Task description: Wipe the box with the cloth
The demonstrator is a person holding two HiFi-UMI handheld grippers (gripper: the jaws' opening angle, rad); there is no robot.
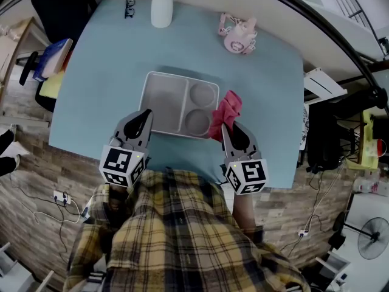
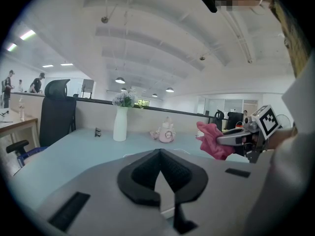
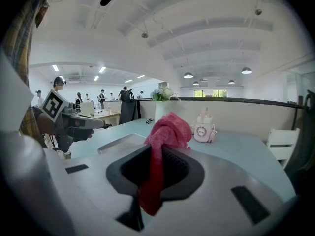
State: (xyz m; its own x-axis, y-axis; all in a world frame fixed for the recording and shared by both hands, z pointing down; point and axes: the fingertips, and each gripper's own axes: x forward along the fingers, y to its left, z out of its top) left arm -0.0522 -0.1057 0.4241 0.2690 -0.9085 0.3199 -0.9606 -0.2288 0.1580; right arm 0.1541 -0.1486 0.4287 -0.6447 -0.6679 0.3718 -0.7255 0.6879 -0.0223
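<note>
A grey compartment box (image 1: 164, 99) lies on the pale blue table (image 1: 97, 84) in the head view, with one large section and two round wells. My right gripper (image 1: 225, 128) is shut on a pink cloth (image 1: 226, 112), which bunches beyond its tips at the box's right edge. In the right gripper view the cloth (image 3: 165, 132) hangs down between the closed jaws, and the box (image 3: 118, 142) lies to the left. My left gripper (image 1: 146, 113) is shut with nothing in it, its tips at the box's near left edge. From the left gripper view the cloth (image 2: 212, 139) shows at the right.
A white vase (image 1: 161, 6) with flowers, black glasses (image 1: 129, 7) and a pink toy (image 1: 237, 34) stand along the table's far side. A chair with blue and yellow items (image 1: 51, 62) is at the left. A white chair (image 3: 280, 140) stands at the right.
</note>
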